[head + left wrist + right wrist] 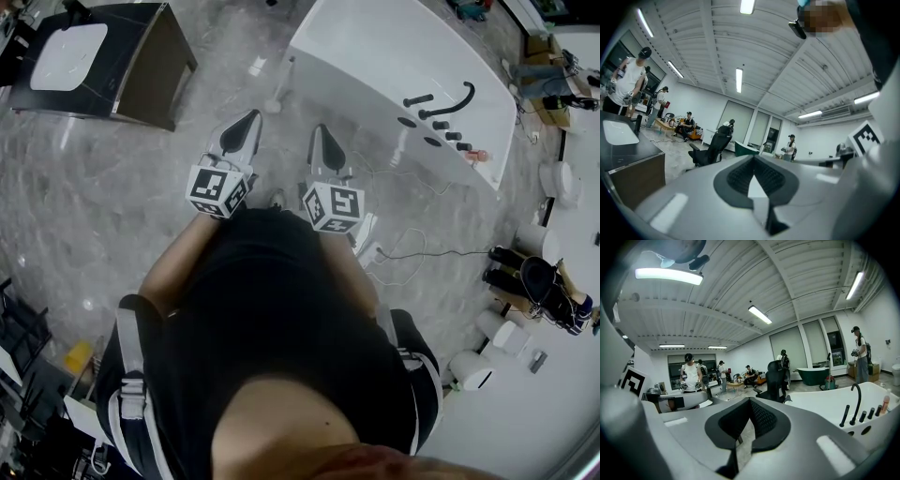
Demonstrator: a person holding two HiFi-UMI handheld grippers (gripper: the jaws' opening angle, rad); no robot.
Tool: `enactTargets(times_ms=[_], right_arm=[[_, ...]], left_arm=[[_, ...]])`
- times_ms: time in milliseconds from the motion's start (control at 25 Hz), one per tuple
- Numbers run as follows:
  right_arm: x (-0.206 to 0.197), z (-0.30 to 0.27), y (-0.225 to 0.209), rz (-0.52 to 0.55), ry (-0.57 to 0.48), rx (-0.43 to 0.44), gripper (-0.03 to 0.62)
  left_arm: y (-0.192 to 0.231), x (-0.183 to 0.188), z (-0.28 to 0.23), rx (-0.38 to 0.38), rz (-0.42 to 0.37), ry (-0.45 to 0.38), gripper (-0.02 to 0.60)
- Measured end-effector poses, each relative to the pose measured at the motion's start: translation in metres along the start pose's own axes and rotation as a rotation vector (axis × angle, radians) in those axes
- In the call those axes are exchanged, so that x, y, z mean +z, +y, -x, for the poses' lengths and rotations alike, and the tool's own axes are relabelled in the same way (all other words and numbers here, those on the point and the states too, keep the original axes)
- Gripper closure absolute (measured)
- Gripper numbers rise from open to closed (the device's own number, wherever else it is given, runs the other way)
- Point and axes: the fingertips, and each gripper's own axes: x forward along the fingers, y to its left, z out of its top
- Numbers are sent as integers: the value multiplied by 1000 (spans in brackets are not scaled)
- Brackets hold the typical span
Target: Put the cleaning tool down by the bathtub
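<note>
**A:** anyone catch what was going on in that shot?

**B:** not much tbh. The left tongs (pixel 251 117) were pressed together with nothing in them. The right tongs (pixel 321 131) were the same, tips closed and empty. Both were held out in front of the person's black shirt (pixel 281 309), side by side and a little apart, above the grey marble floor (pixel 94 206).

**A:** and the tool?

**B:** best I could make out, the cleaning tool (pixel 274 103) was a thin pale thing with a little base. It stood upright on the floor just beside the left end of the white bathtub (pixel 375 42). Too small to say what kind it was. It was clear of both tongs.

**A:** the tub had that black tap, right?

**B:** yep, a curved black faucet (pixel 448 103) on the rim, with a row of black knobs (pixel 450 131) next to it. In the right gripper view the tub sat off to the right of the tongs, with a black office chair (pixel 776 376) further back. A dark cabinet (pixel 155 75) with a white basin (pixel 70 56) on top was way over on the left.
</note>
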Motion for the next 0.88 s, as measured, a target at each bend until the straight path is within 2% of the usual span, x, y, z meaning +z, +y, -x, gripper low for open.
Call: enactTargets(times_ms=[320, 880], right_arm=[[8, -7, 12, 39, -21, 19, 595], [13, -4, 7, 46, -31, 30, 595]], left_arm=[[8, 3, -1, -1, -4, 0, 573], [2, 3, -5, -10, -9, 6, 574]])
